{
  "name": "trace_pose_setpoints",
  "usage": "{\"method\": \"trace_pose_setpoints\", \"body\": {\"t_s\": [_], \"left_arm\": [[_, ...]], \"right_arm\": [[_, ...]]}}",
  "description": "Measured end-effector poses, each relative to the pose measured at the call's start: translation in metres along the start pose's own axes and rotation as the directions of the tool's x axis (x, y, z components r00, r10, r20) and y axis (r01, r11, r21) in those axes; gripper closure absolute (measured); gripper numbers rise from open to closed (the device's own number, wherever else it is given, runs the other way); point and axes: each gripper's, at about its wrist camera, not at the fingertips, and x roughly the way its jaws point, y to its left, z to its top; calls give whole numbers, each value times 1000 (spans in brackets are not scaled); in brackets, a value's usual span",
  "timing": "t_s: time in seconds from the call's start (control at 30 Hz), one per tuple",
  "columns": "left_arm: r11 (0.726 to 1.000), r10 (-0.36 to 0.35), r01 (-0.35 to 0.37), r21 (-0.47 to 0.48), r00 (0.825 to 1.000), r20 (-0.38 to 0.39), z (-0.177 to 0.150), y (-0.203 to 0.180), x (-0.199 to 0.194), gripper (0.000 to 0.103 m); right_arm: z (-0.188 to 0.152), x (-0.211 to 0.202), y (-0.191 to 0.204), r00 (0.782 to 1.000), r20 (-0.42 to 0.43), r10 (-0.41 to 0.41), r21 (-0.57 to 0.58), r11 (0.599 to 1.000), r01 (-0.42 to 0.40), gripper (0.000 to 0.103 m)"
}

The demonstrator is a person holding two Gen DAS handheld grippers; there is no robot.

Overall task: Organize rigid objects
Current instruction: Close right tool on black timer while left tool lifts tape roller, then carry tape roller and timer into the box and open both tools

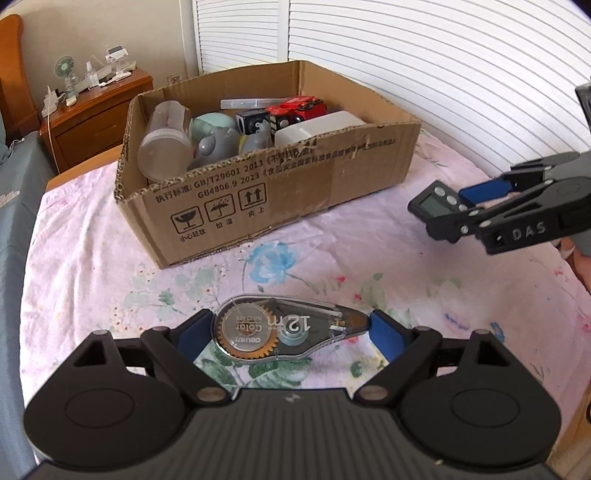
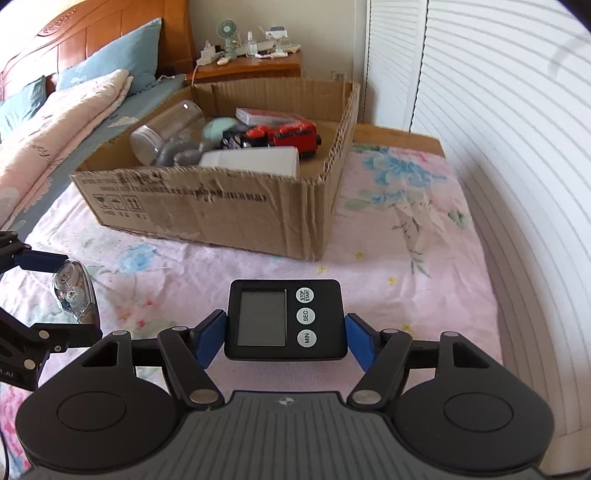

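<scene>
Left gripper (image 1: 291,334): jaws clamped on correction tape (image 1: 284,332), held above bed (image 1: 92,266), near side of cardboard box (image 1: 280,199). Right gripper (image 2: 286,334): jaws pinching digital timer (image 2: 286,319) by its sides, also short of box. Risks: slick tape shell could slip out w/ tilt; both heading in together could collide at rim, or snag on crowded toys.

A home bedroom: a bed (image 2: 44,122) with carved wooden headboard (image 2: 74,33) and blue pillows (image 2: 122,51) stood beside a cluttered nightstand (image 2: 251,66), louvered closet doors (image 2: 480,92) beyond it.
</scene>
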Motion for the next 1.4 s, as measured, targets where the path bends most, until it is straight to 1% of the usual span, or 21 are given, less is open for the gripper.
{"method": "trace_pose_setpoints", "body": {"t_s": [0.07,0.13,0.23,0.4,0.5,0.7,0.77,0.83,0.87,0.9,0.97,1.03,1.2,1.4], "left_arm": [[1000,-1,1,15,1000,-4,1,1,-5,14],[1000,-3,3,31,1000,-3,2,2,-12,14],[999,-3,3,44,1000,5,5,7,-22,14],[999,3,-6,49,999,42,18,16,-38,14],[998,21,-25,57,997,69,26,20,-46,14],[997,47,-53,62,994,98,40,29,-49,14],[996,59,-66,65,993,103,44,31,-49,14],[995,64,-72,69,992,106,47,32,-48,14],[995,66,-74,71,992,107,50,33,-48,14],[994,67,-76,75,992,109,52,33,-47,14],[994,68,-77,80,991,111,55,33,-47,14],[994,65,-75,86,991,113,60,34,-45,14],[993,64,-75,86,991,121,78,36,-40,14],[995,61,-69,67,991,120,116,42,-25,14]], "right_arm": [[3,-11,2,1000,14,-2,-15,1000,2,29],[7,-22,5,999,46,-12,-15,1000,13,29],[18,-37,8,995,97,8,-6,1000,-8,29],[48,-40,23,988,152,17,-38,999,-11,29],[71,-31,29,986,161,36,-52,998,-28,29],[108,5,39,991,134,14,-65,998,-6,29],[117,16,40,990,141,0,-57,998,8,29],[124,23,38,988,153,-16,-29,999,20,23],[125,25,36,988,151,-26,-12,1000,28,13],[125,27,35,988,149,-37,4,999,37,6],[120,25,32,988,147,-42,27,999,39,1],[112,20,31,989,147,-30,32,999,26,0],[93,6,29,990,130,-59,65,997,51,0],[78,-12,25,989,129,-77,124,990,61,0]]}}
